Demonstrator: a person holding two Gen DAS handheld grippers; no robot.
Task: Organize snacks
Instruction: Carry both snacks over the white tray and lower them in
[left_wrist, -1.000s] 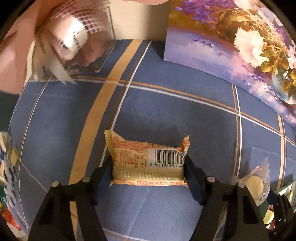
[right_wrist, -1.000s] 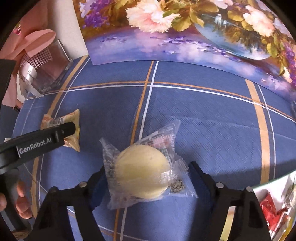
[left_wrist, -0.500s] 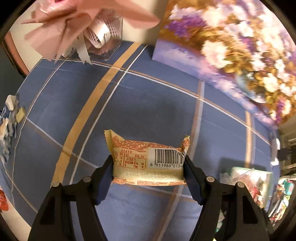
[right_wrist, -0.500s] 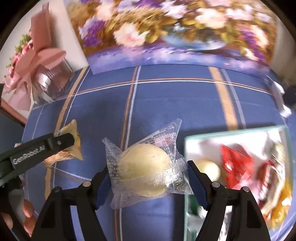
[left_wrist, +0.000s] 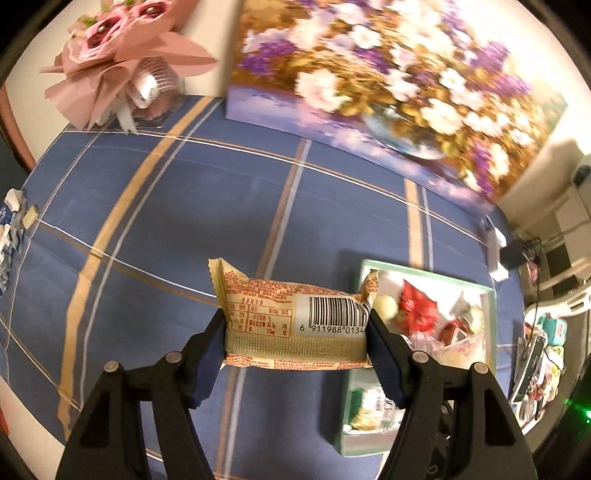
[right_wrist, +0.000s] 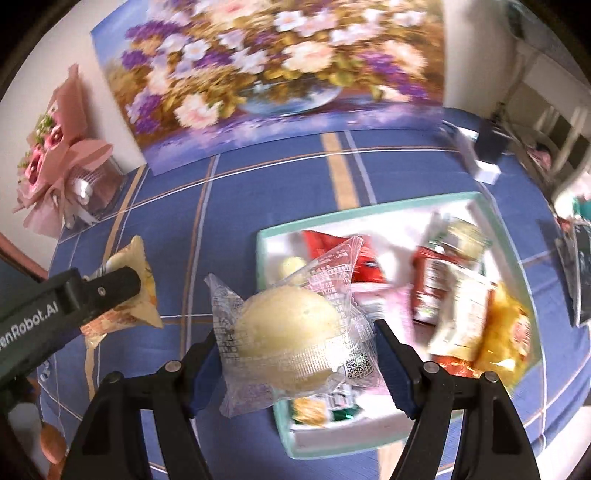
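My left gripper (left_wrist: 295, 332) is shut on a cream and orange snack packet (left_wrist: 291, 321) with a barcode, held above the blue cloth. My right gripper (right_wrist: 299, 347) is shut on a clear-wrapped yellow bun (right_wrist: 288, 332), raised over the left edge of a mint-rimmed white tray (right_wrist: 373, 212). The tray (left_wrist: 421, 267) holds several snacks and lies to the right in the left wrist view. The left gripper's finger (right_wrist: 66, 299) and its packet (right_wrist: 129, 291) show at the left of the right wrist view.
A flower painting (left_wrist: 388, 85) leans against the wall at the back. A pink bouquet (left_wrist: 118, 51) stands at the back left. Small packets (left_wrist: 11, 225) lie at the left table edge. Clutter (left_wrist: 539, 354) sits beyond the right edge.
Both grippers rose and swung right with their snacks still held. The tray has come into view, and the bun now hangs over its left edge.
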